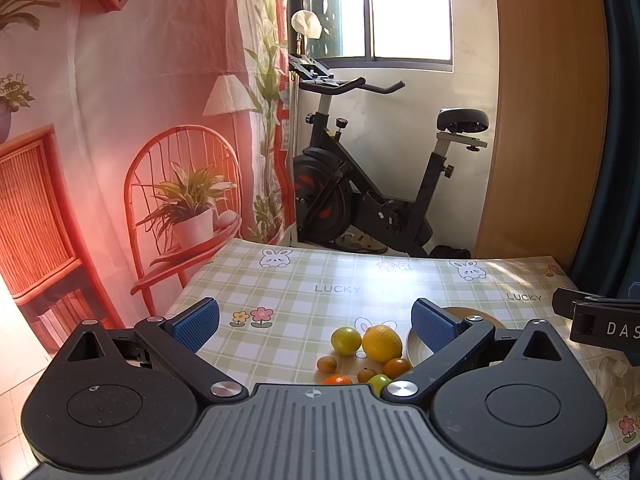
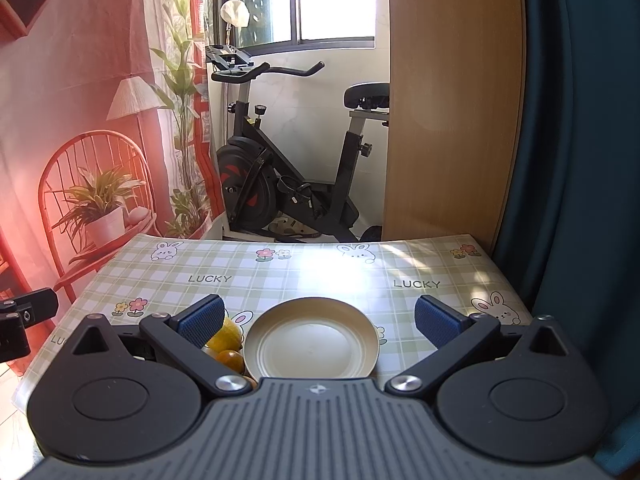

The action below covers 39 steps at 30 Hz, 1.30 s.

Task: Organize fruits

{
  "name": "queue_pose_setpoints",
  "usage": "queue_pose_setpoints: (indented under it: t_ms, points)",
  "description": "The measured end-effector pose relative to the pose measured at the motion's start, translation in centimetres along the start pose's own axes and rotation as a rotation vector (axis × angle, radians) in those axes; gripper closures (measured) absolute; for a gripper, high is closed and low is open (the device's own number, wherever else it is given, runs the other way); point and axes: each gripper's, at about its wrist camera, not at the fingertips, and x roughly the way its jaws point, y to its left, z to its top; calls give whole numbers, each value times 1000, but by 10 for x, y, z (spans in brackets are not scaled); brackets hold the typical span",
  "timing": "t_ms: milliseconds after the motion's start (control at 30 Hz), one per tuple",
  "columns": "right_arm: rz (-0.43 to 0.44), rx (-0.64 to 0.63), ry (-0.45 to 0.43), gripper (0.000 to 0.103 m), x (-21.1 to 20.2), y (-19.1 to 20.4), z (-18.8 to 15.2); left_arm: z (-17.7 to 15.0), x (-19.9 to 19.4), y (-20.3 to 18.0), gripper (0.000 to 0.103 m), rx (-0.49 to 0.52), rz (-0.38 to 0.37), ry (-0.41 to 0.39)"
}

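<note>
Several fruits lie in a cluster on the checked tablecloth: a yellow lemon, a yellow-green citrus, small oranges and a green fruit. A cream plate sits empty just right of them; its rim shows in the left wrist view. My left gripper is open and empty, above and behind the fruits. My right gripper is open and empty over the plate. The lemon and an orange show beside its left finger.
The table has a green checked cloth with rabbits and flowers. An exercise bike stands behind the far edge. A wooden panel and a dark curtain stand on the right, a printed backdrop on the left.
</note>
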Motion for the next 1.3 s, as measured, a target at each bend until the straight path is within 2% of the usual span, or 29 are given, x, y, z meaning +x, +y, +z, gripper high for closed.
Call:
queue_pose_setpoints:
  t_ms: [167,333,533,700,800,867,933,1000,1100,1200,1300]
  points:
    - [36,7,-8,0,3,0,-6,-4,7,4,0,-13,25,-7]
    - [73,37,0,0,14,-5,-11,-10,14,10,0,-30,55,-56]
    - [120,9,3,0,27,2,-24,-22,33,20,1,-77,53,-57]
    - [121,-59,-33,4,46,12,-41,-35,50,20,1,-53,92,-79]
    - [181,-84,-91,7,61,13,-54,-42,62,23,1,-45,66,-72]
    - [204,-111,-158,7,68,15,-61,-45,72,23,4,-37,58,-54]
    - [226,-136,-219,7,74,19,-68,-48,82,22,16,-26,78,-34]
    - [253,-166,-253,7,81,24,-73,-52,94,22,17,-11,95,-14]
    - [274,-196,-237,0,94,31,-77,-57,109,27,18,-20,56,7]
    - [312,-171,-228,0,105,30,-80,-65,118,31,27,-11,13,-3]
    - [335,-139,-217,0,112,24,-84,-77,125,30,27,43,-26,-29]
